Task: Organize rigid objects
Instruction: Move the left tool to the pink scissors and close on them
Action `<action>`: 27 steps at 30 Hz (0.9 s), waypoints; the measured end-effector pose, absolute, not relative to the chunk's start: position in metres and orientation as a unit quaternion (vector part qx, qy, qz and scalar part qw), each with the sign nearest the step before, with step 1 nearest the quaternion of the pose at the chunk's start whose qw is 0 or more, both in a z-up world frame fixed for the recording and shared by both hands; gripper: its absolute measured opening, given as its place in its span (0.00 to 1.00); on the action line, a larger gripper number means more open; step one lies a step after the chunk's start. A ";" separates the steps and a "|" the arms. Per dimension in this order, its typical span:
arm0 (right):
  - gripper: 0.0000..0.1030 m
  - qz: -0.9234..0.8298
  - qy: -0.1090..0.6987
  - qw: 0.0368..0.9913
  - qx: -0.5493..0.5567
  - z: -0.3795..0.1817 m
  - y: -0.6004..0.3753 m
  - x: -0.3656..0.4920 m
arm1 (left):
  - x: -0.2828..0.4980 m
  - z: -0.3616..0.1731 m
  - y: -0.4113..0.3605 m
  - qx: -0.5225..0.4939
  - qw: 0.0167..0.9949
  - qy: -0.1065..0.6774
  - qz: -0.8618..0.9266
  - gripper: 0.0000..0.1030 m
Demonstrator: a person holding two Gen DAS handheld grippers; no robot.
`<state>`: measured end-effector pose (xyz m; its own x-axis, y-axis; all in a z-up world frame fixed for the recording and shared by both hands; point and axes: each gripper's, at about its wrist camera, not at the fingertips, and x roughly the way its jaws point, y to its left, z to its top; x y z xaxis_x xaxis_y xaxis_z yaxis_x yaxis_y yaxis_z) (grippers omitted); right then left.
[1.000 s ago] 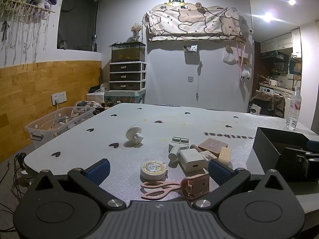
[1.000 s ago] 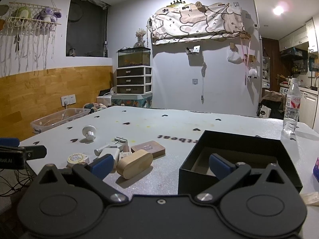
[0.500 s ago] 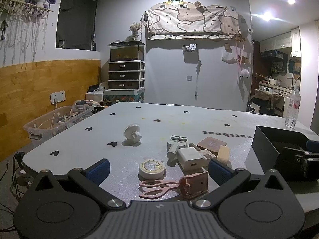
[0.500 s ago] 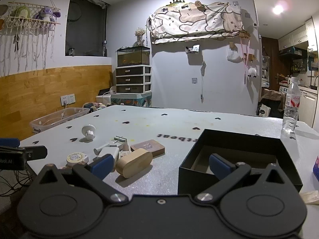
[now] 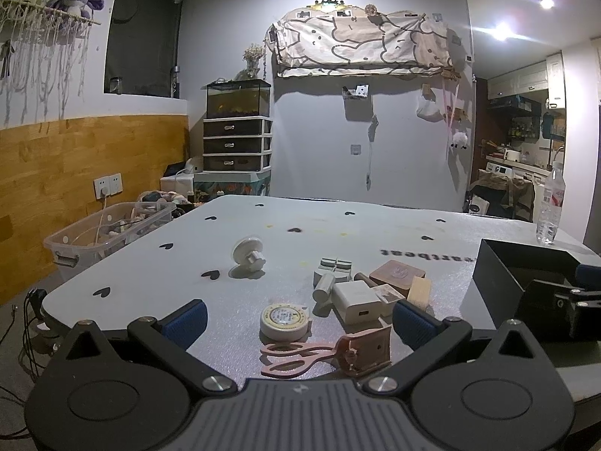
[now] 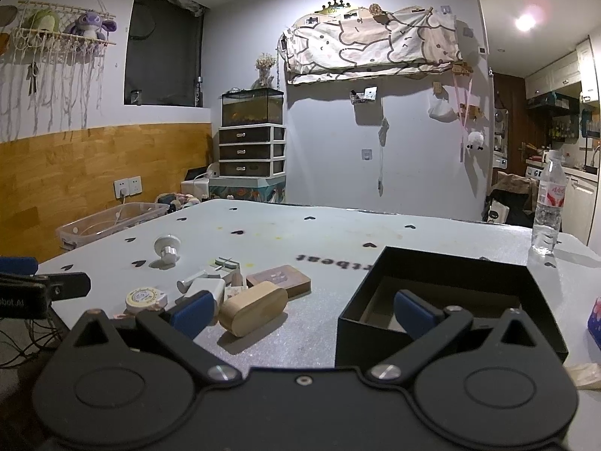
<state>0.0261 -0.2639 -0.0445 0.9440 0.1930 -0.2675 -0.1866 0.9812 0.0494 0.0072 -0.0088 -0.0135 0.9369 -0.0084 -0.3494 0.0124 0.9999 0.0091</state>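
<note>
A cluster of small rigid items lies on the grey table (image 5: 338, 233). In the left wrist view pink scissors (image 5: 319, 351) lie nearest, then a round tape measure (image 5: 284, 319), a white charger (image 5: 357, 300), a brown square case (image 5: 396, 274) and a white knob (image 5: 248, 253). My left gripper (image 5: 298, 319) is open just before the scissors, holding nothing. In the right wrist view a wooden oval box (image 6: 253, 307) lies left of centre and an open black box (image 6: 447, 300) sits right. My right gripper (image 6: 300, 312) is open and empty, straddling the gap between them.
A water bottle (image 6: 548, 210) stands at the table's far right corner. A clear plastic bin (image 5: 109, 233) sits off the table's left edge. A blue item (image 6: 594, 317) lies at the right edge. The other gripper shows at each view's side.
Both views have shifted very slightly; the objects on the table have not moved and both grippers stay open.
</note>
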 end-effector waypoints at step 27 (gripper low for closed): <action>1.00 0.020 0.128 0.991 0.016 -0.008 -0.328 0.036 | 0.046 -0.022 -0.022 -0.002 0.975 0.221 -0.023 1.00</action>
